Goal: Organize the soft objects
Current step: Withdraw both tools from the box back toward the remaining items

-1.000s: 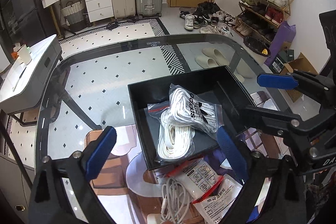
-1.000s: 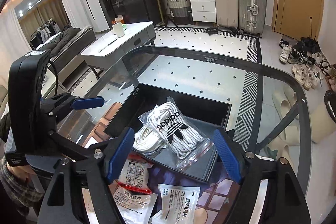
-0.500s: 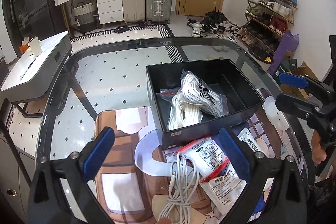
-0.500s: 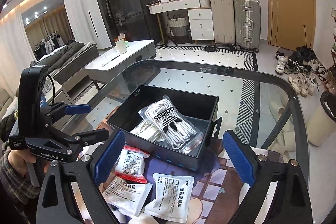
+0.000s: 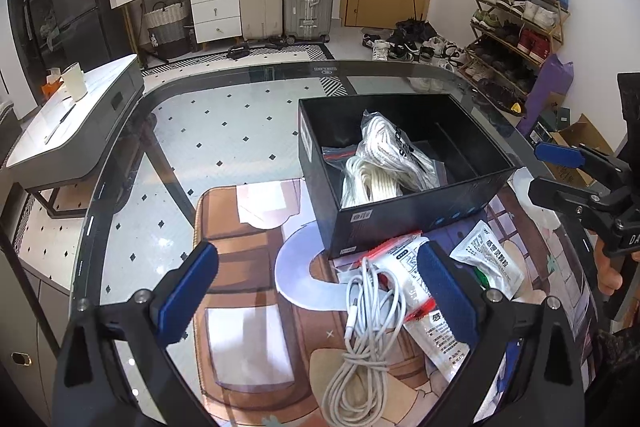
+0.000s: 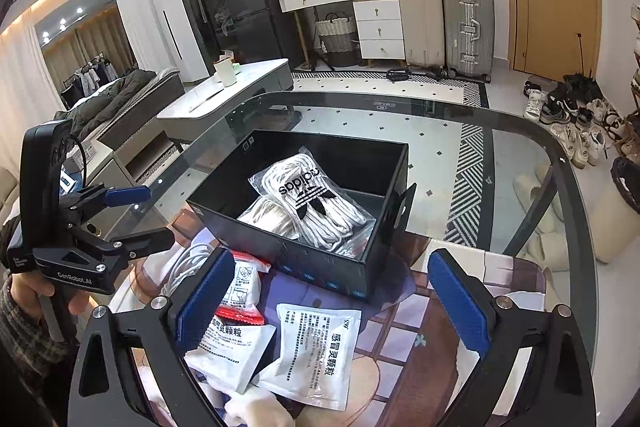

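Observation:
A black box (image 5: 420, 211) (image 6: 300, 259) stands on a printed mat on the glass table. Inside it lie clear bags of white laces (image 5: 384, 163) (image 6: 308, 199). In front of the box lie a coiled white cable (image 5: 368, 327) (image 6: 188, 263), a red-edged packet (image 5: 400, 259) (image 6: 244, 279) and white sachets (image 5: 488, 259) (image 6: 320, 351). My left gripper (image 5: 318, 291) (image 6: 144, 219) hovers open above the cable and mat, holding nothing. My right gripper (image 6: 332, 299) (image 5: 550, 173) is open wide over the sachets, with nothing gripped.
The glass table's dark rim (image 5: 132, 131) curves round the far side, with tiled floor showing through. A white low table (image 5: 68, 135) stands at the left and a shoe rack (image 5: 516, 27) at the right. A white soft item (image 6: 256, 407) lies at the near edge.
Both grippers have drawn back from over the box toward the near side, so the cable and sachets now show below them. The right jaws have spread wider. The bagged laces stay in the box.

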A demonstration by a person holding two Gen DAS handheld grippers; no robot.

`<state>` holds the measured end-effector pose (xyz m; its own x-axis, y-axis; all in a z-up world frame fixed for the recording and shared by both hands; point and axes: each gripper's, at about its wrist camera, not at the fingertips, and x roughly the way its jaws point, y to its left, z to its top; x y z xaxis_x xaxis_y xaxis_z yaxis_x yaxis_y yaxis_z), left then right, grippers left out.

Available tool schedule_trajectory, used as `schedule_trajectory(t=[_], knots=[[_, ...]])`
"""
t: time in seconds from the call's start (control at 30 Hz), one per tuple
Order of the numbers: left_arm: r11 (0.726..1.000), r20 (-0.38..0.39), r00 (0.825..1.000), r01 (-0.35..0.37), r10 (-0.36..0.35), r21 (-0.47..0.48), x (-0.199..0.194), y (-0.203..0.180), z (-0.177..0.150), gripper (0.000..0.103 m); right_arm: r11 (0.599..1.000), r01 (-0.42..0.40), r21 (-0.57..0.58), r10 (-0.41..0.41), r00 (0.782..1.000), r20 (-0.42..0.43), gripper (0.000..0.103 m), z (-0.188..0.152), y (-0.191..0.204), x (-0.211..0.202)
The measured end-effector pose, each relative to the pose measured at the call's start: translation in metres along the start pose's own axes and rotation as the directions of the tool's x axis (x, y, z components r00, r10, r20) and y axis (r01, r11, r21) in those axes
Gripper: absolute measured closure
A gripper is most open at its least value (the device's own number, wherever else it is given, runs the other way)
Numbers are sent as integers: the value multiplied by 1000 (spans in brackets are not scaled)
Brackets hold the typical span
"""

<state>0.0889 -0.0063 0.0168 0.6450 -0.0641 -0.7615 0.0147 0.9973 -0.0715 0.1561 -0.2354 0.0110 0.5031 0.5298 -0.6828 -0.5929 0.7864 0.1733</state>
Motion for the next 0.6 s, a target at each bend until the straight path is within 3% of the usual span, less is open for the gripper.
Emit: schedule_trajectory(t=[0.17,0.6], knots=[[1000,-20,1000,4,-5,-24,1,9,-13,3,1000,5,-21,-6,1000,-18,4,-8,4,-1],[1000,-24,1000,4,-4,17,-11,7,-37,3,998,1,-62,-7,995,-96,4,-25,17,-5]])
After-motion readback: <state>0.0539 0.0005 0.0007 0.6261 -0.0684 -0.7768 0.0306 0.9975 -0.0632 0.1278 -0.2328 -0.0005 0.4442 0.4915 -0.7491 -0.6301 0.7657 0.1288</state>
